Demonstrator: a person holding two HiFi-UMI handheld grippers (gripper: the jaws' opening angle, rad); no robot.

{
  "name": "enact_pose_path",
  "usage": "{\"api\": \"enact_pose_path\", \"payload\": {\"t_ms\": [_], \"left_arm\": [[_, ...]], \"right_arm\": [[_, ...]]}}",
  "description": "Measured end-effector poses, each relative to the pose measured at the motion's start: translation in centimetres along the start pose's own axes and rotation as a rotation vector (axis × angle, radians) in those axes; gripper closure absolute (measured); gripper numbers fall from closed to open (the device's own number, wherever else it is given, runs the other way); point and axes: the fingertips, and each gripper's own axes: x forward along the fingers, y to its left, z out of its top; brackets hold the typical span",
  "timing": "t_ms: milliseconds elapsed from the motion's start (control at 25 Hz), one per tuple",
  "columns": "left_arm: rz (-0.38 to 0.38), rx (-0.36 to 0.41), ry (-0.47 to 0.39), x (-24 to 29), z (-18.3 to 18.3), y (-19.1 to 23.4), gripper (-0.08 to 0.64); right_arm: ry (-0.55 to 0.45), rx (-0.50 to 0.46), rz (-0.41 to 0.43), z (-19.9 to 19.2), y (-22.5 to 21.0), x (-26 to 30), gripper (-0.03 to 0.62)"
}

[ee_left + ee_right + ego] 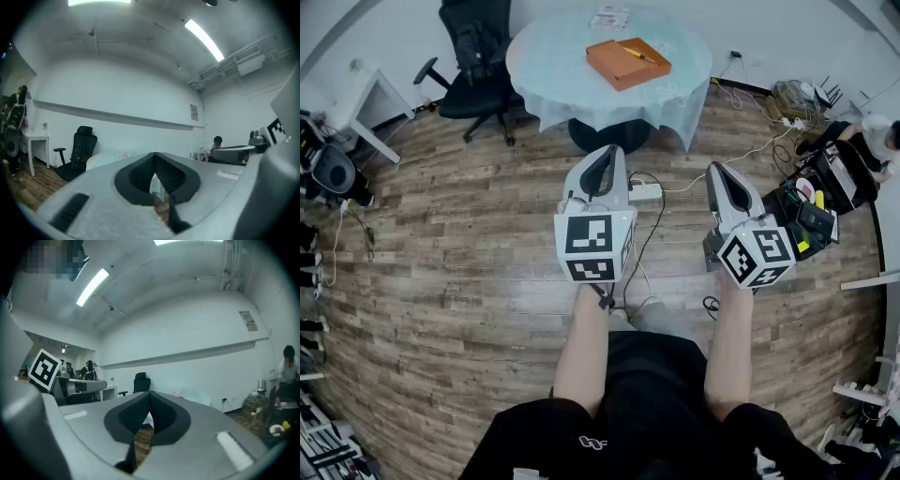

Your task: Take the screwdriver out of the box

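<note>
Head view: the round desk (581, 70) under its pale cloth stands at the far side of the room. A wide stretch of bare wooden floor (469, 244) lies between its near edge and the person. One orange box (627, 63) sits near the middle of the desk, well in from every edge. One yellow-handled screwdriver (636, 52) lies inside the box. One black office chair (473, 66) stands just to the left of the desk. Cables and clutter crowd the right edge of the room. The left gripper (602, 161) and the right gripper (724, 176) are held side by side, well short of the desk and touching nothing.

Left gripper view: the black ribbed fingers (140, 173) are pressed together at the tips, with nothing between them. Beyond them are the desk's pale edge and the chair (79, 150), with open air in front.

Right gripper view: its fingers (133, 414) also meet at the tips and are empty. Only a narrow slit lower down shows floor through it. The desk (197, 397) and the chair (139, 382) stand well off. The left gripper's marker cube (44, 369) sits at the left.
</note>
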Motion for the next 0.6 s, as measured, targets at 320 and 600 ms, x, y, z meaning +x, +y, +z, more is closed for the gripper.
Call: {"api": "enact_pose_path", "payload": {"t_ms": [320,600], "left_arm": [[-0.007,-0.018,-0.028,0.3,1.2,0.3,0.557],[-0.022,-0.008,-0.083,2.2,4.2,0.3,0.557]], "right_arm": [[-0.038,-0.014,0.017,1.3,0.2,-0.5,0.586],[-0.105,-0.003,-0.076,4.6,-4.1,-1.5,0.586]]}}
